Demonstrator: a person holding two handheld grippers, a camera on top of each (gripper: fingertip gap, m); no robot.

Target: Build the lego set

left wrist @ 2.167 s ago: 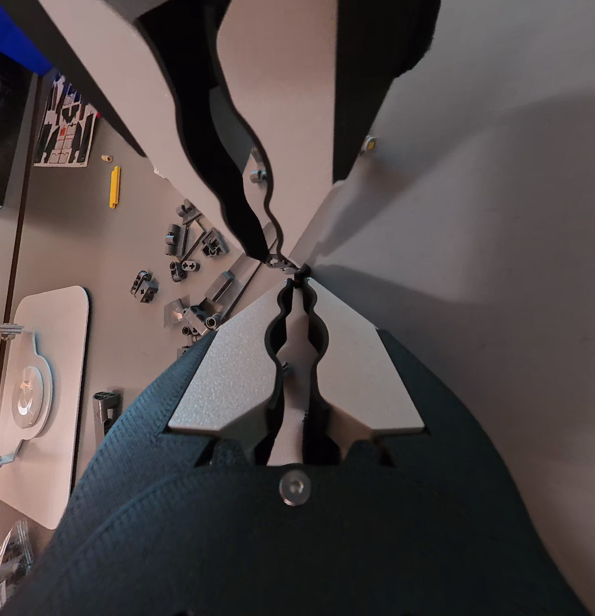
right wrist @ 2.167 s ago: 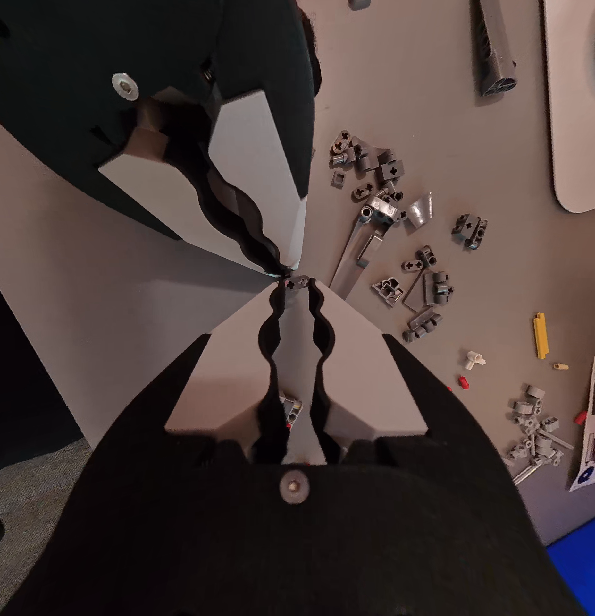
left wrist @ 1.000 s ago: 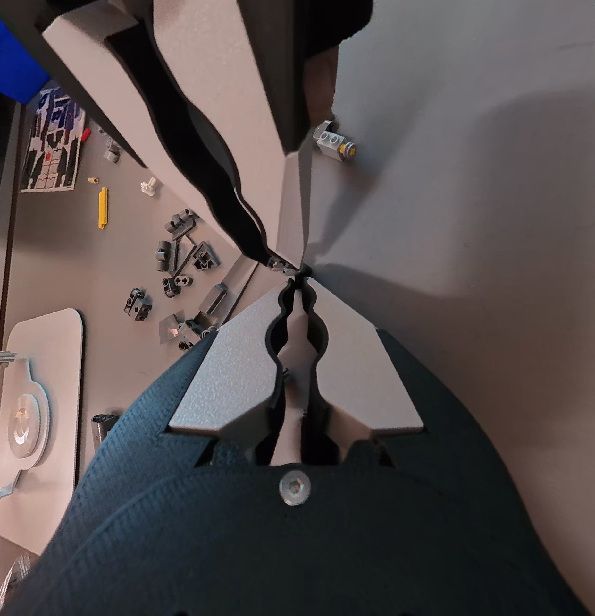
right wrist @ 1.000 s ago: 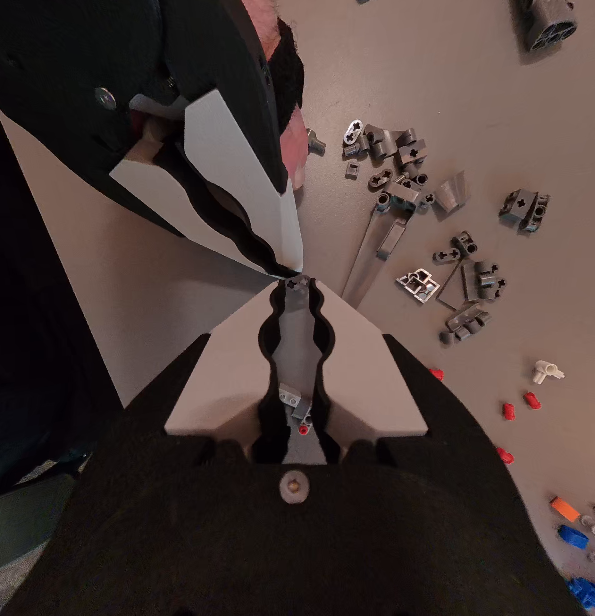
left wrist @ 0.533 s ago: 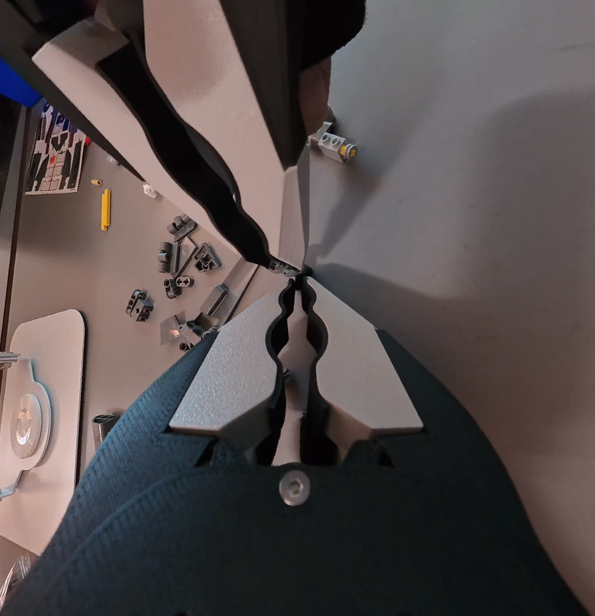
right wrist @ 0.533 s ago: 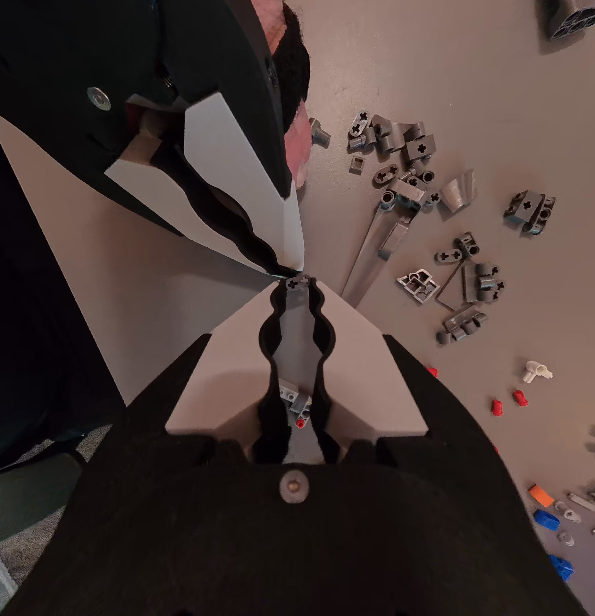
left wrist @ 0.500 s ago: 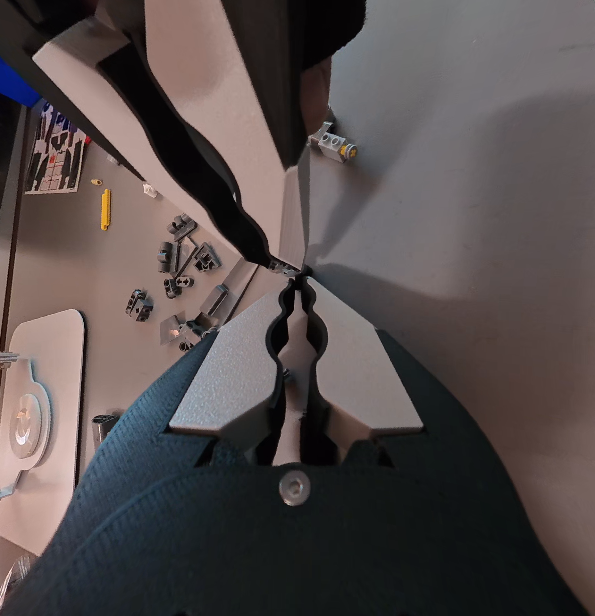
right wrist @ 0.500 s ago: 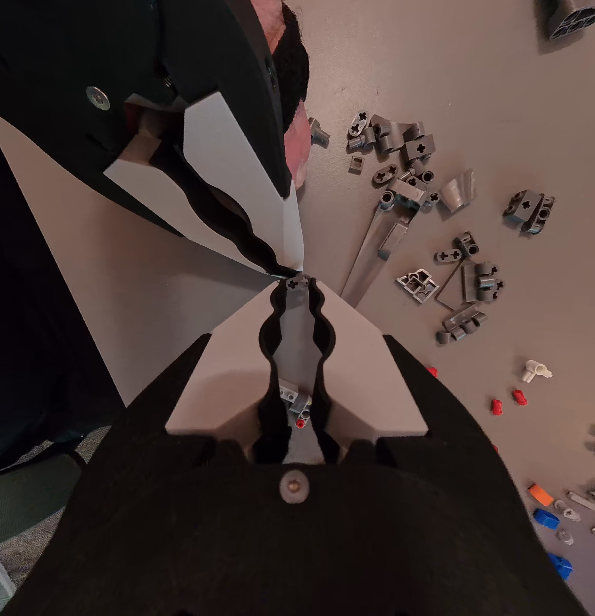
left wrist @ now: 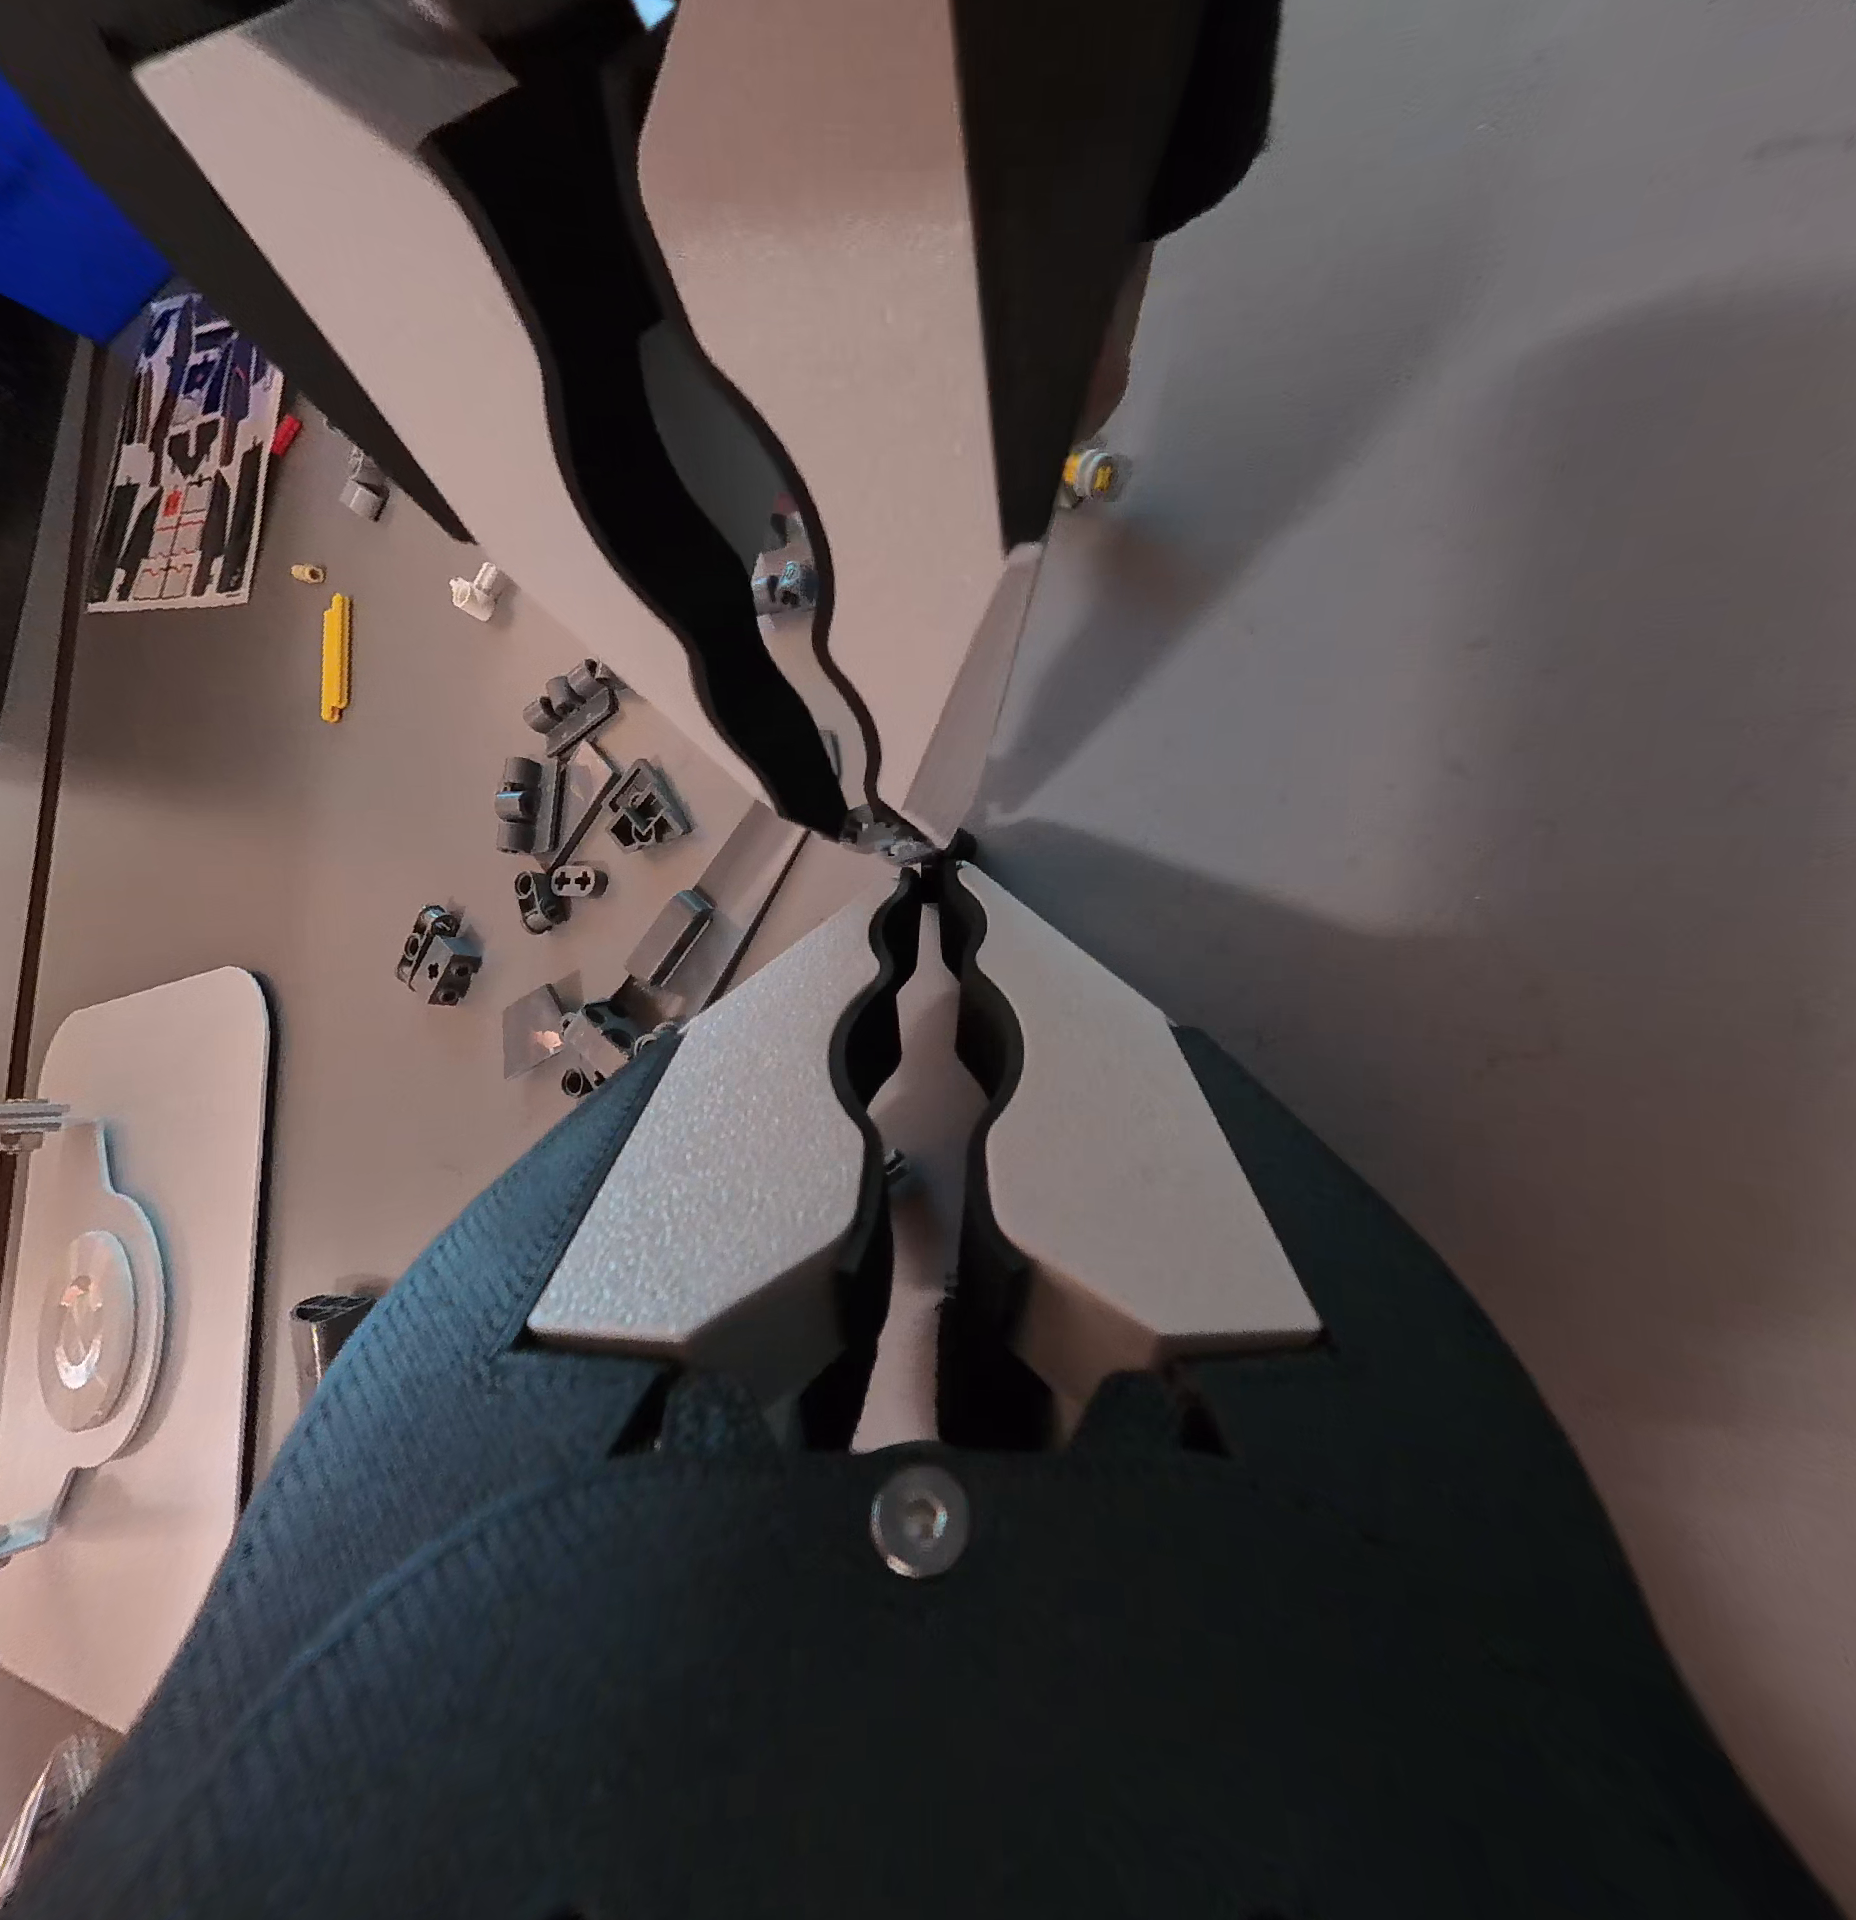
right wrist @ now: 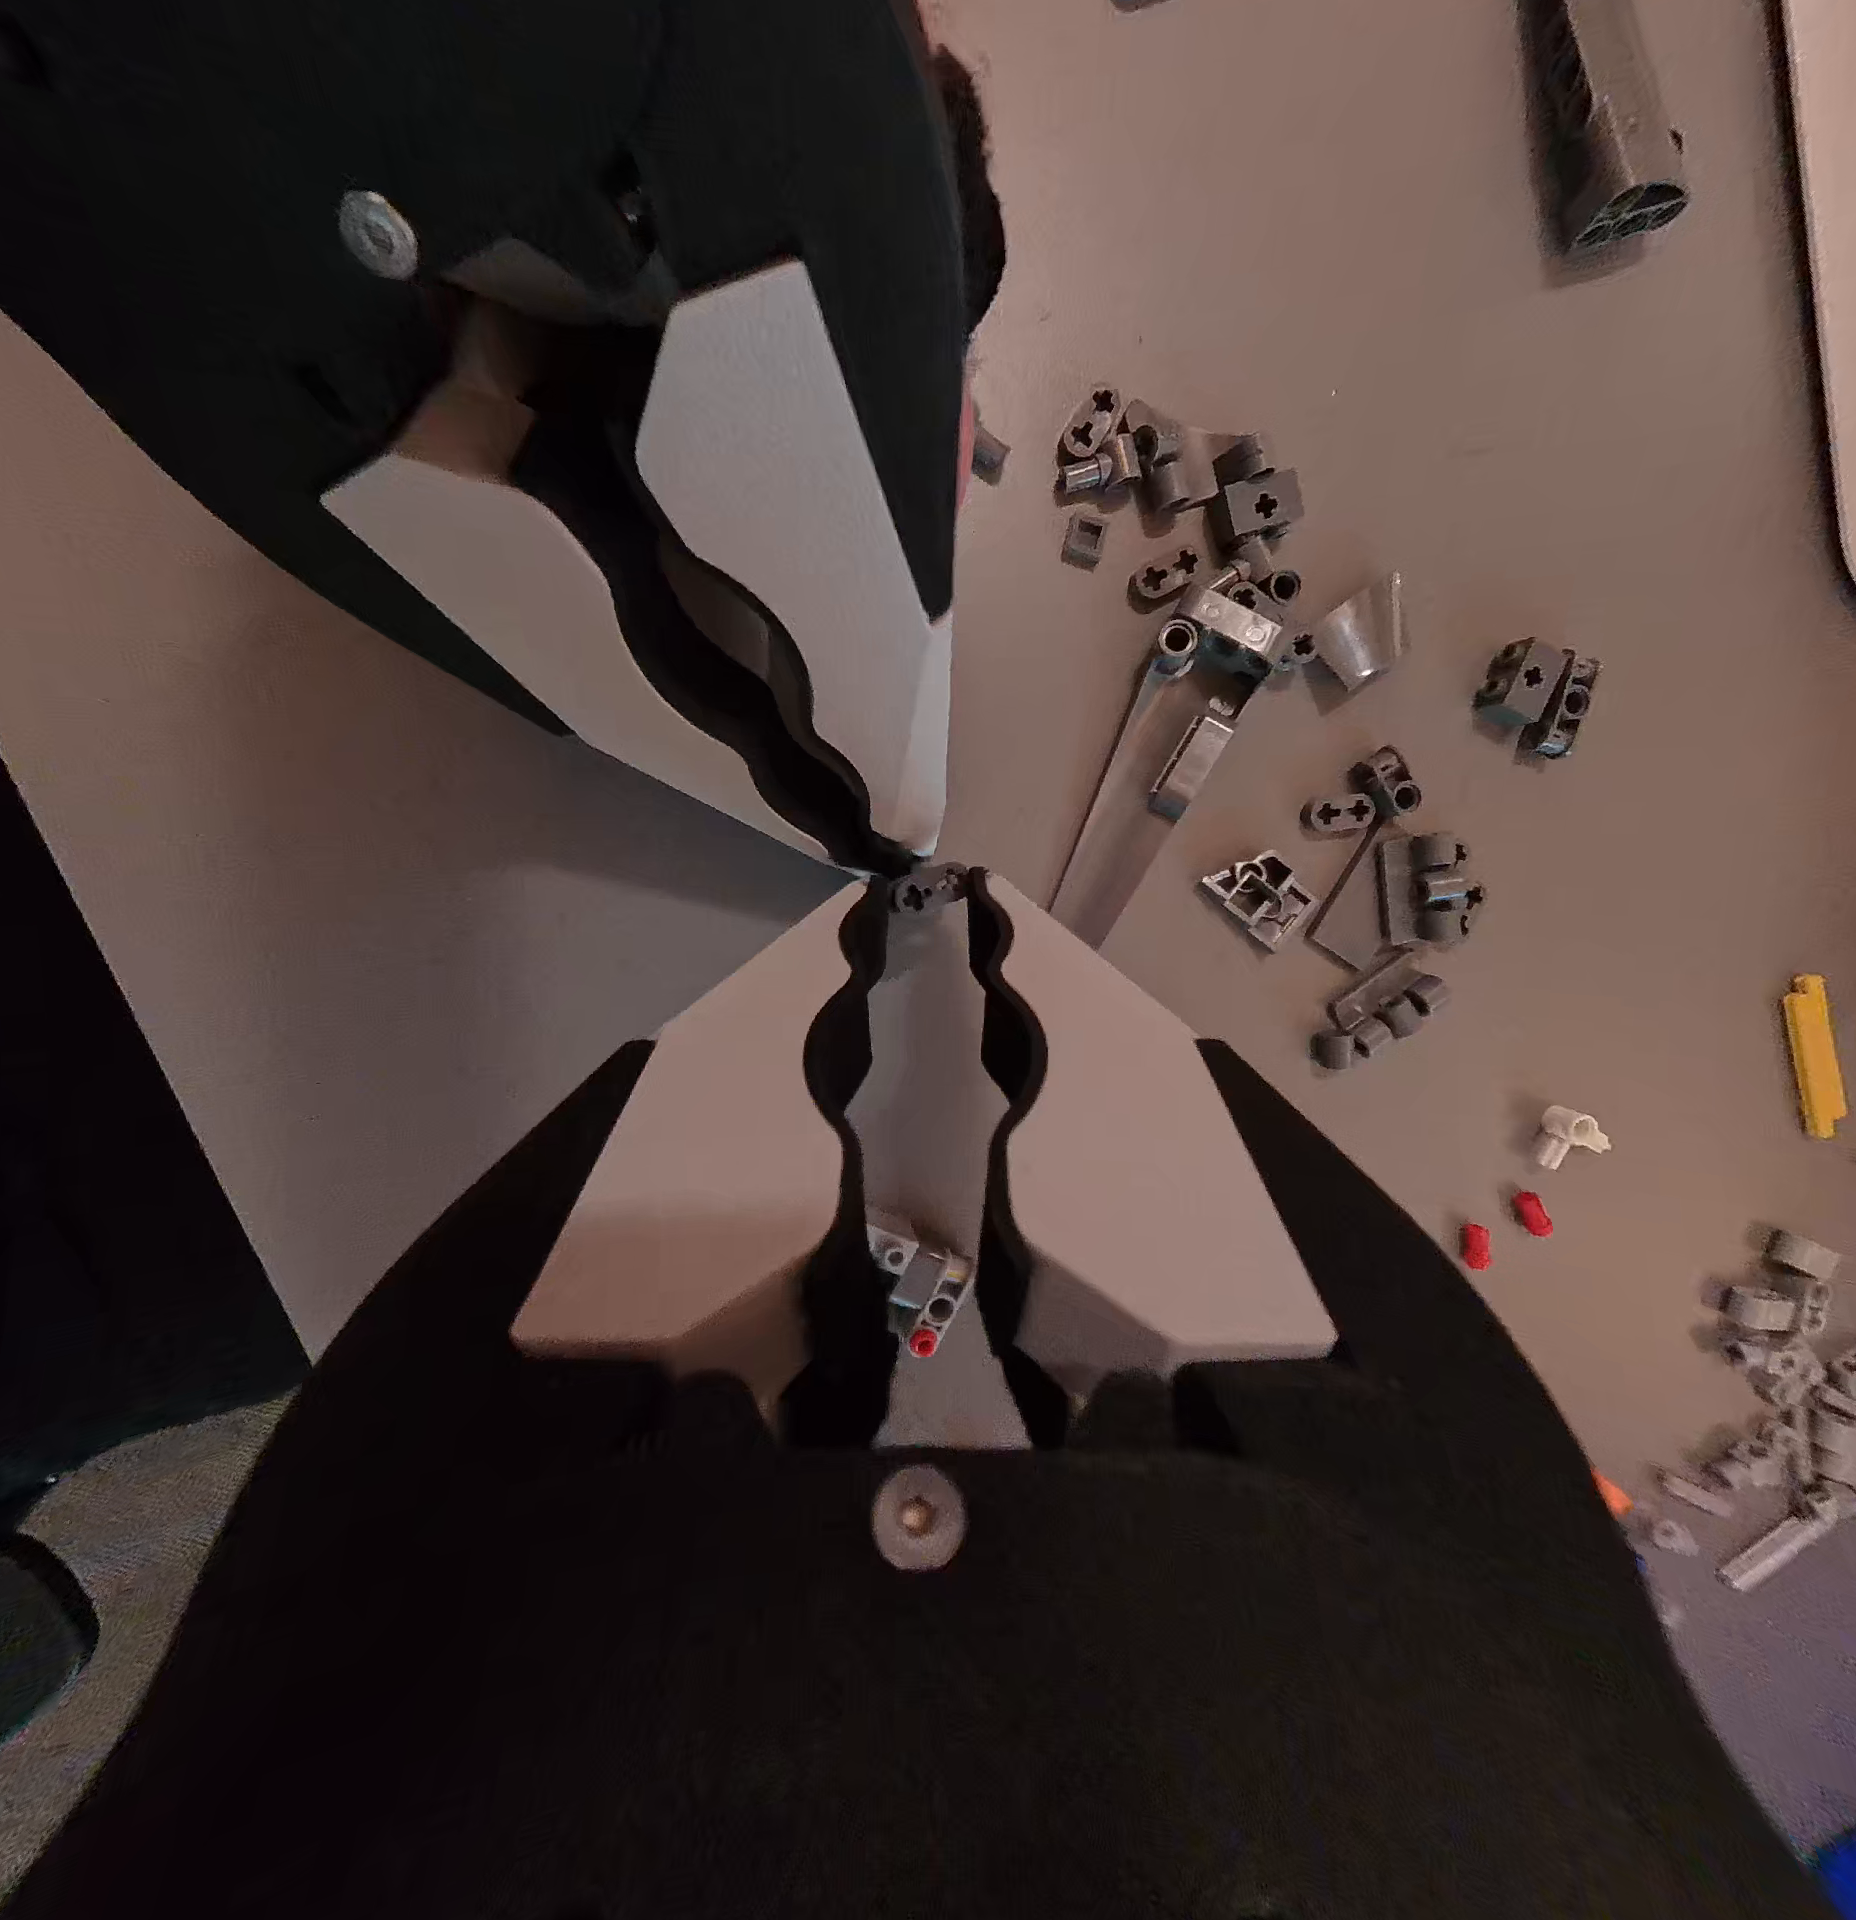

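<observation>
Left wrist view: left gripper [left wrist: 929, 868] has its tips together on a tiny dark piece, too small to identify, right against the gray connector [left wrist: 882, 831] that the right gripper clamps; gray parts [left wrist: 581, 821] lie on the counter [left wrist: 1526, 727]. Right wrist view: right gripper [right wrist: 929, 896] w/ both pads pressed on the gray connector [right wrist: 926, 891], held above the counter [right wrist: 1371, 260]; left gripper's tips touch it; loose gray parts [right wrist: 1350, 790], yellow bar [right wrist: 1813, 1055] nearby.
</observation>
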